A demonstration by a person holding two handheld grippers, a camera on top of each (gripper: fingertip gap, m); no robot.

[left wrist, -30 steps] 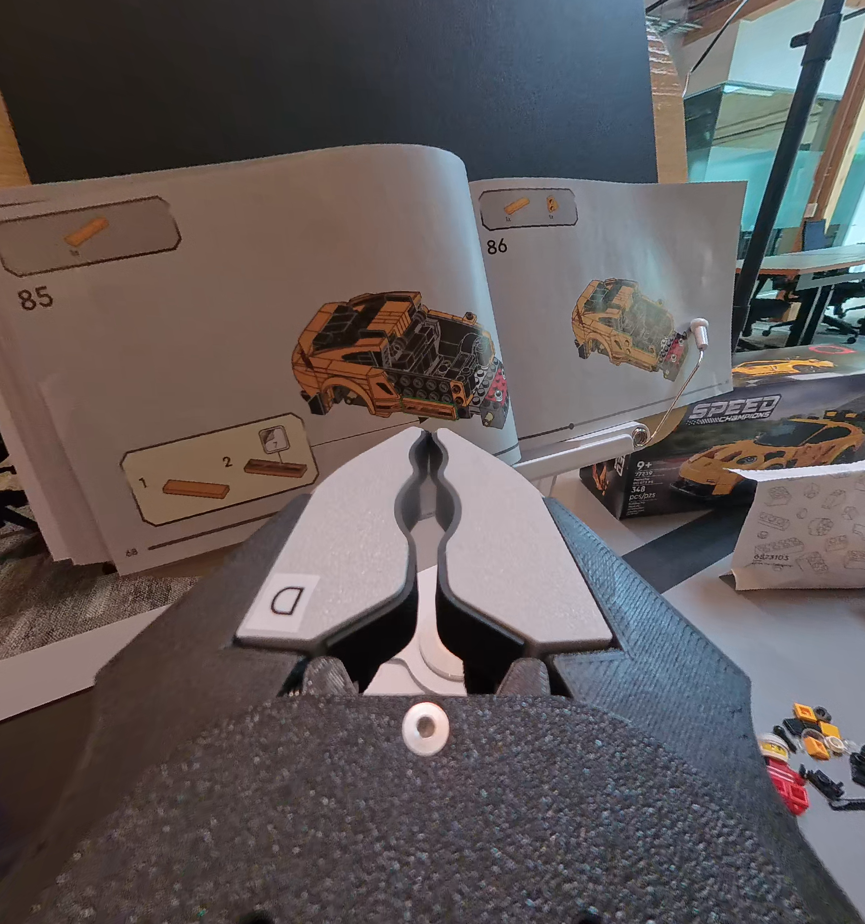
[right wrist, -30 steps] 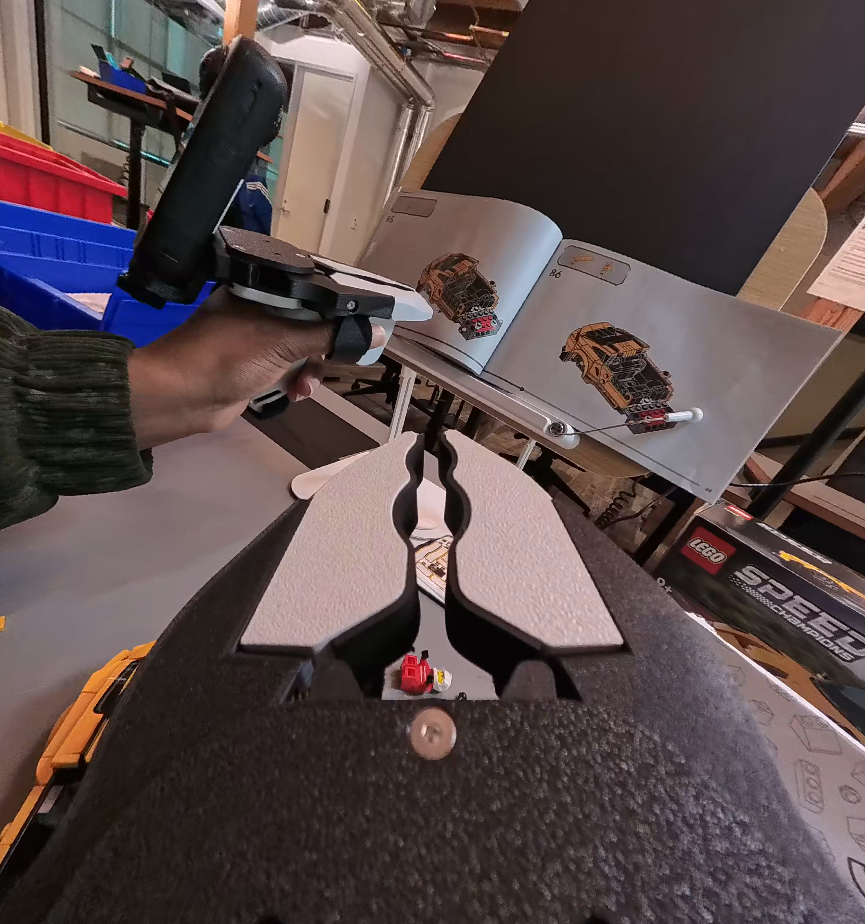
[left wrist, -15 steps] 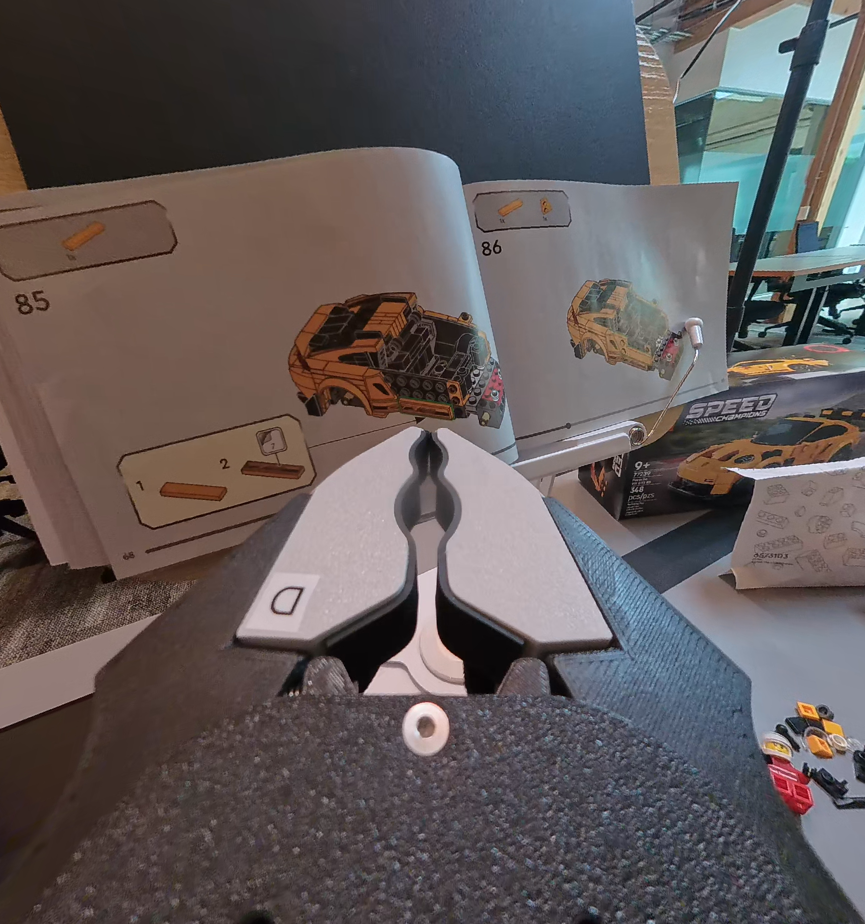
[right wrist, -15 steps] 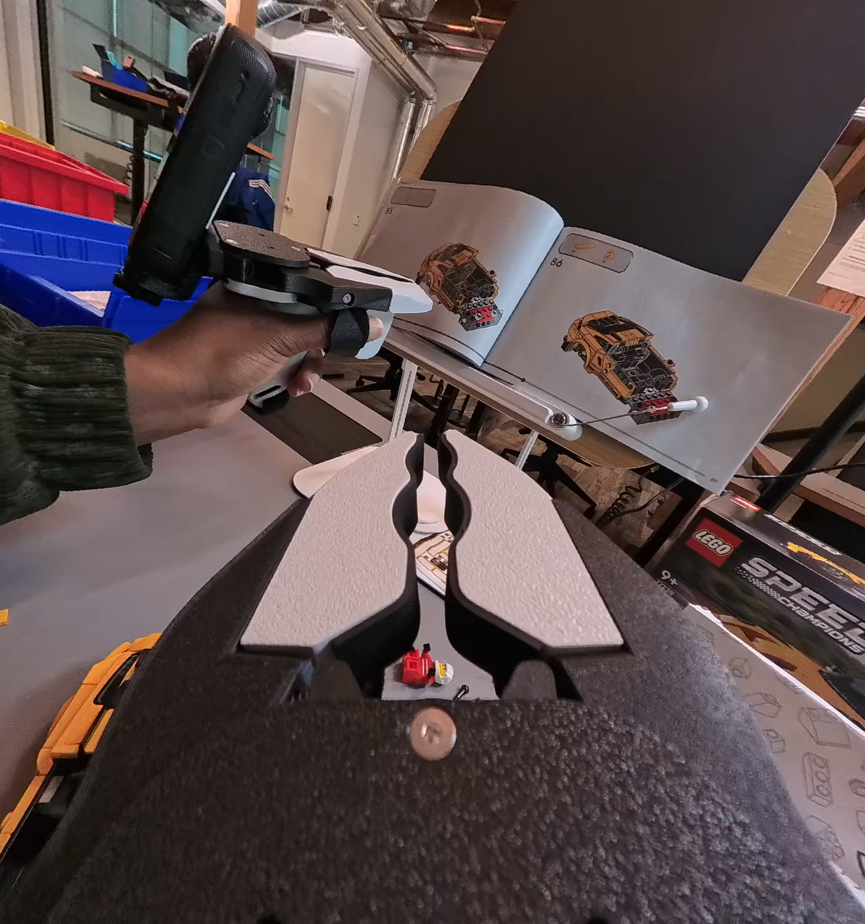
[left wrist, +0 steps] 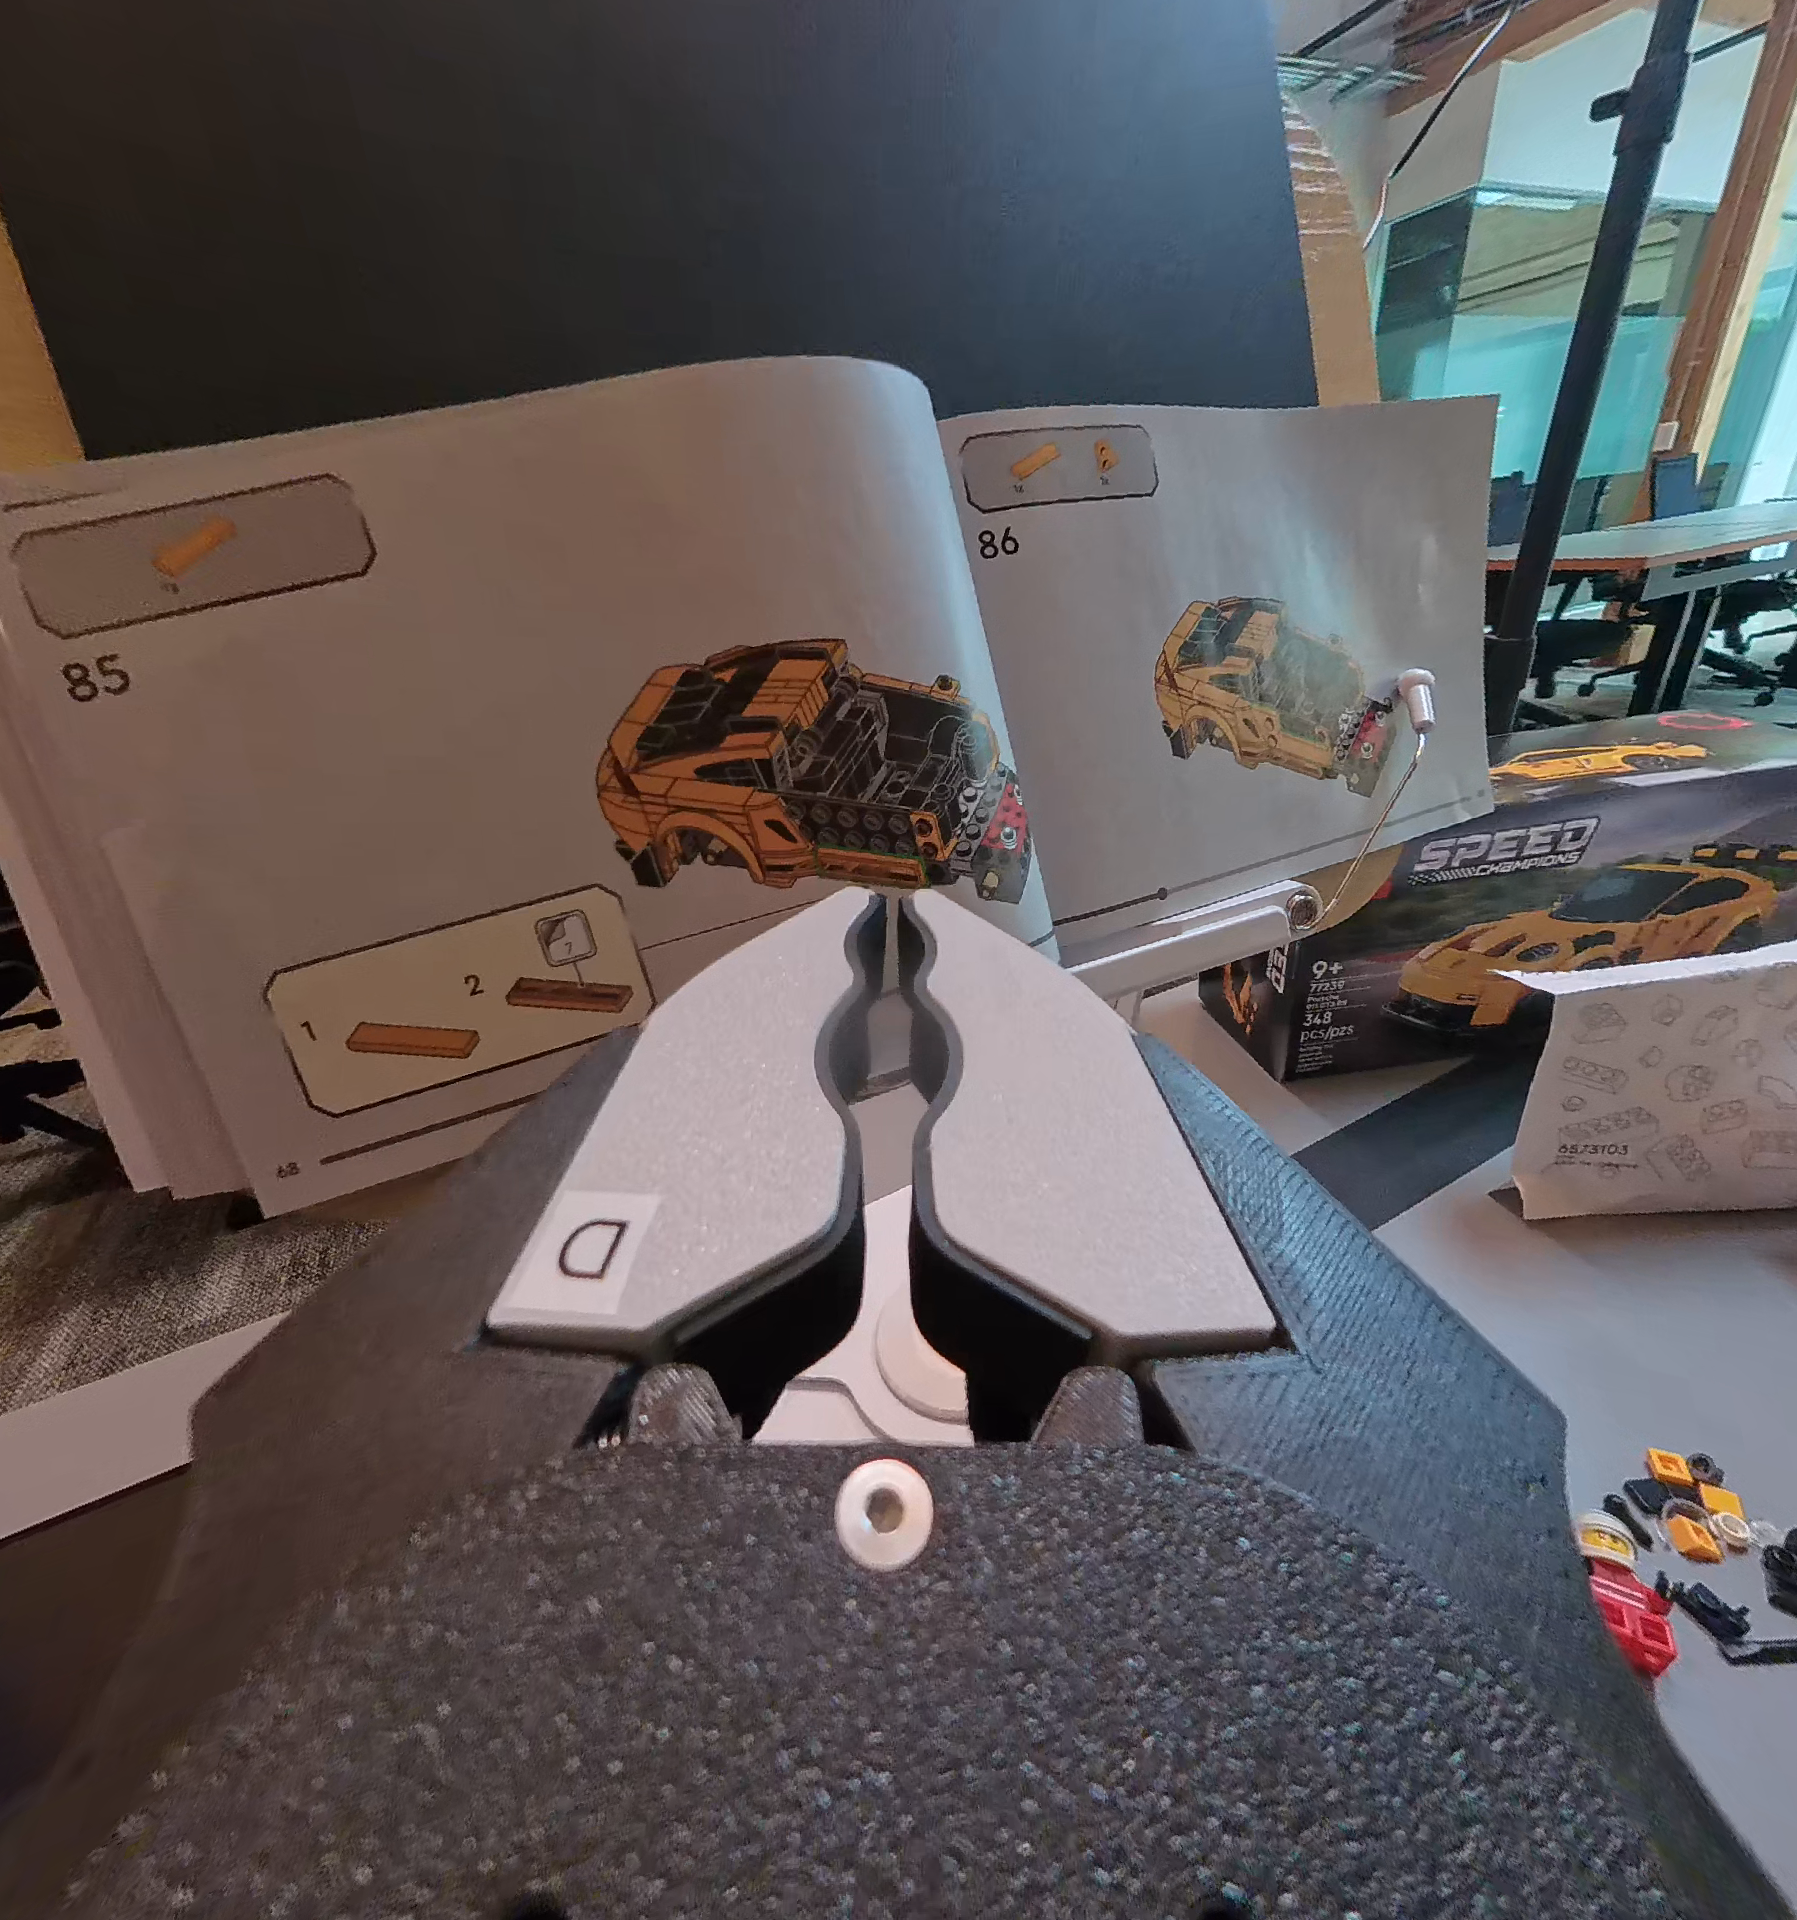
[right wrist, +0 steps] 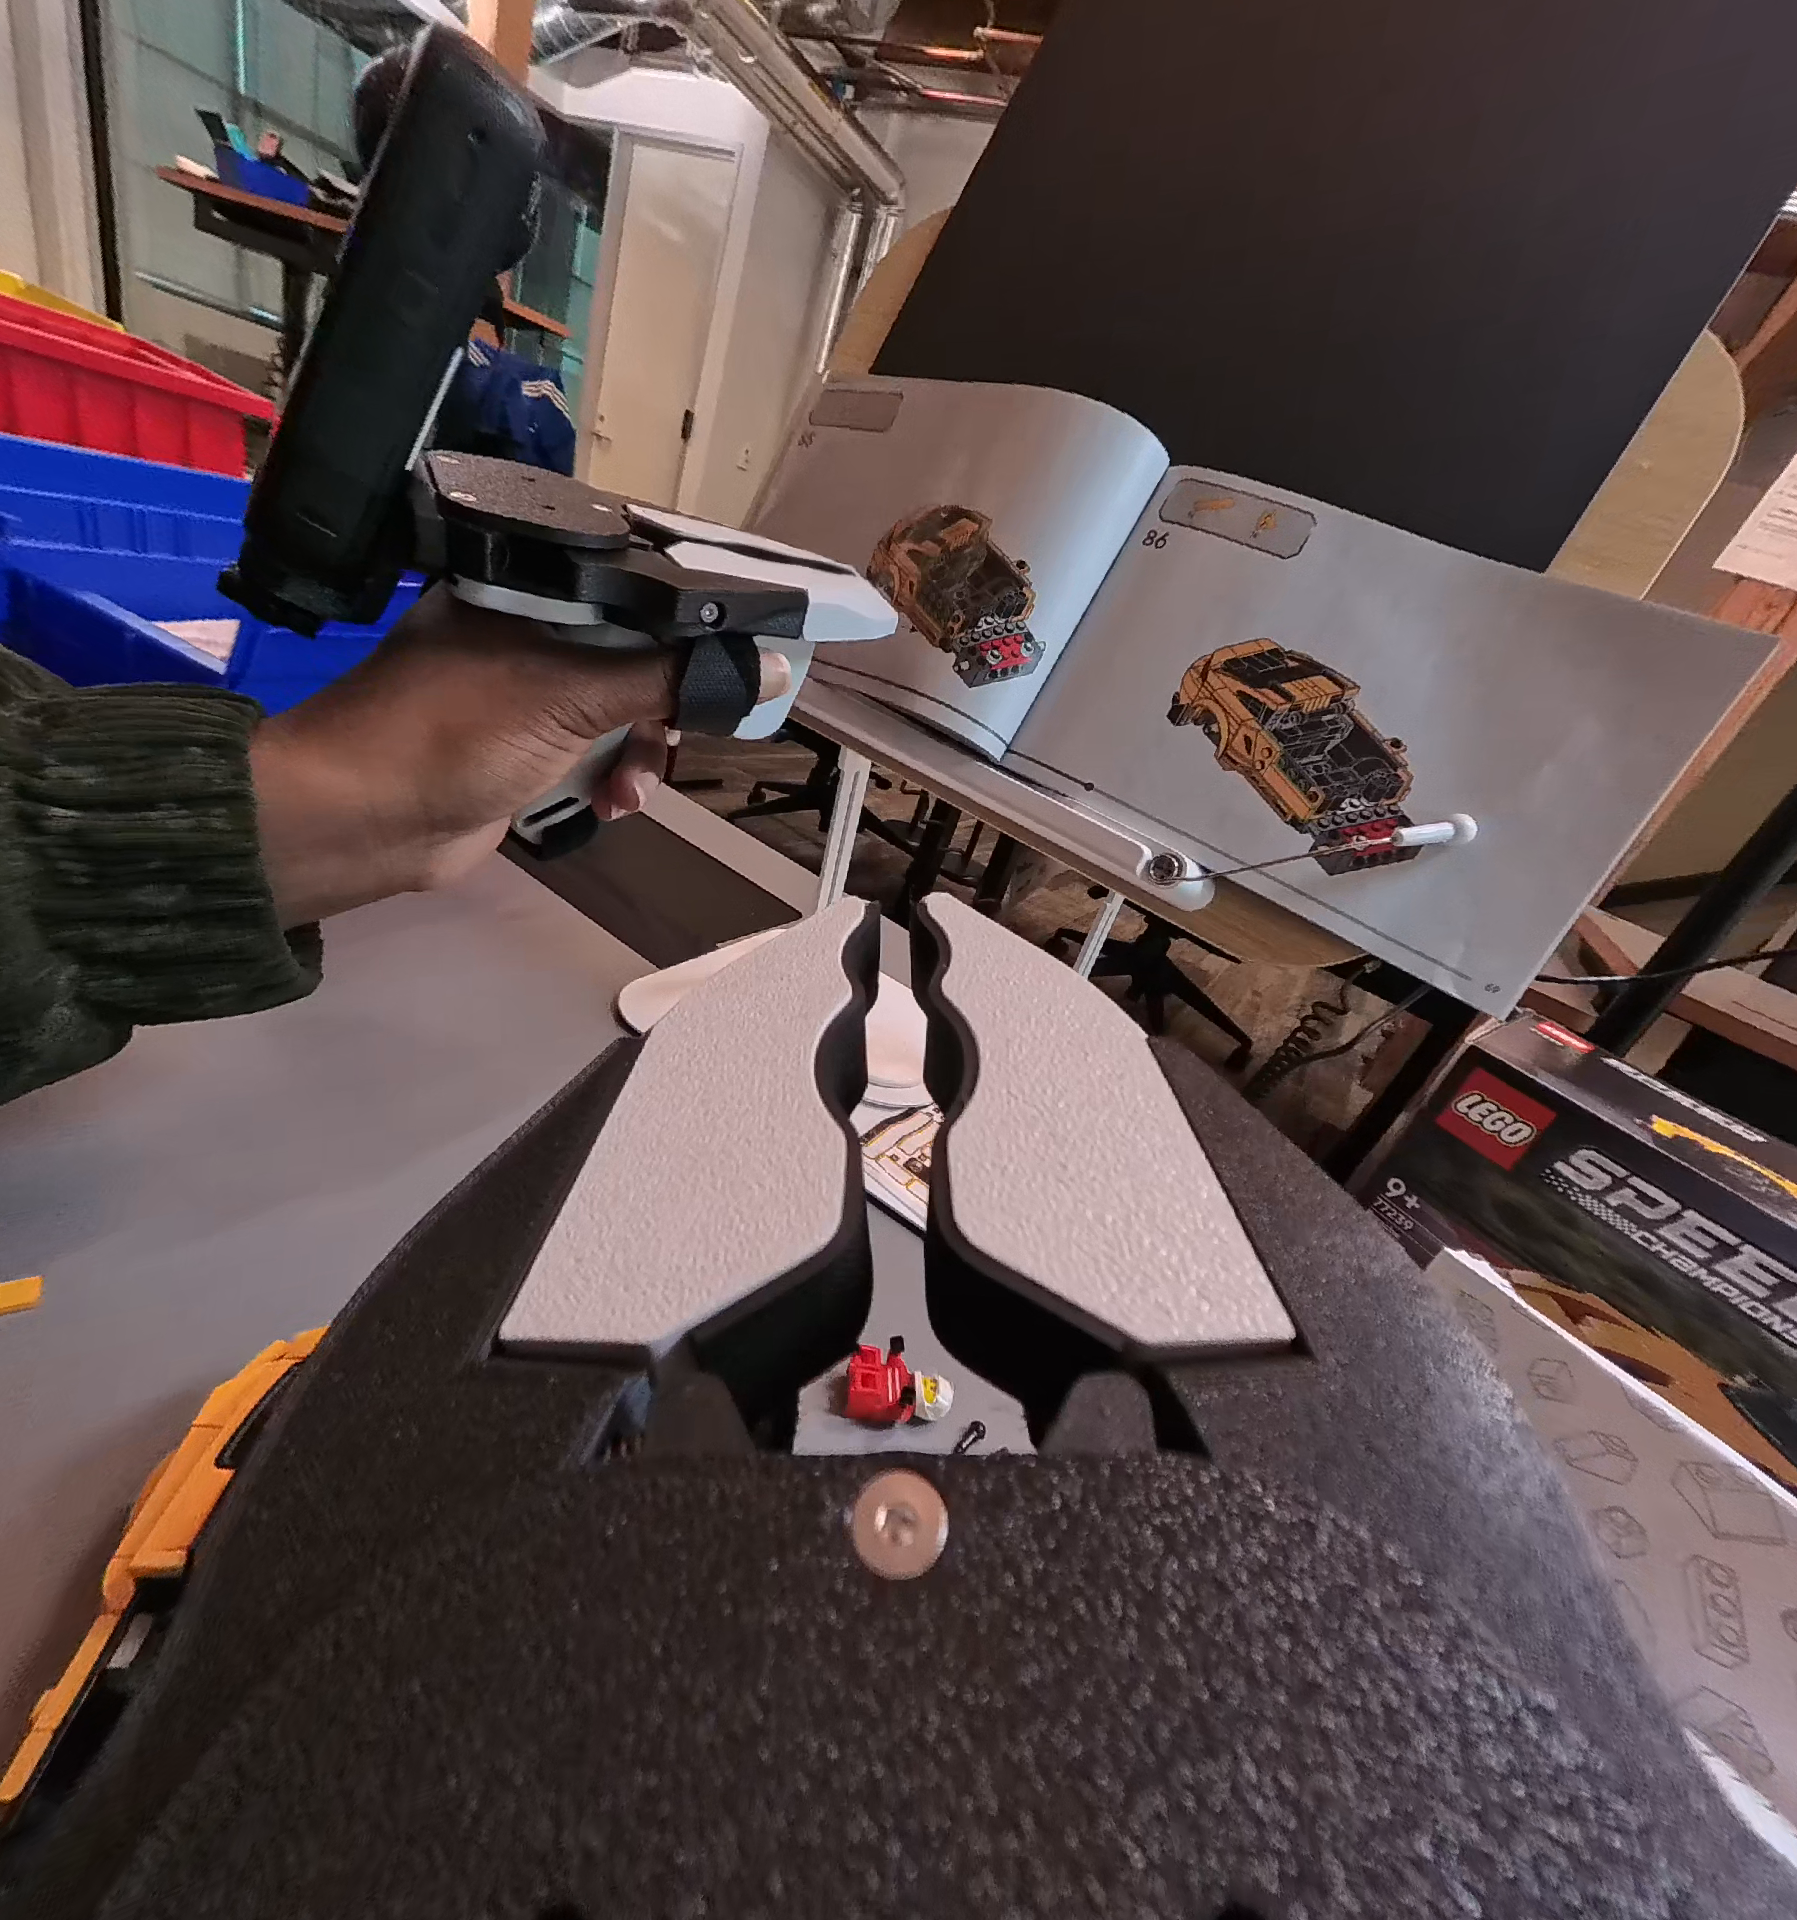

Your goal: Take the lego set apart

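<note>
Since a second ago the left gripper [left wrist: 886,914] has drifted a little nearer the open grey instruction booklet [left wrist: 478,748] on its white stand, and its tips now part by a sliver; it grasps nothing. The right gripper [right wrist: 896,920] has barely moved, its jaws also a narrow slit apart and empty.

The large orange-and-black lego car [right wrist: 161,1496] sits on the grey table [right wrist: 354,1091] at the lower left of the right wrist view, mostly hidden behind the gripper body. The dark printed set box [left wrist: 1496,914] and white paper bag [left wrist: 1694,1081] lie to the right. Small loose orange and black pieces [left wrist: 1725,1527] and a red minifigure [left wrist: 1626,1590] lie apart already.

This looks like a pause to consult the pages; next, both grippers must drop to the car, one bracing, one prying.
</note>
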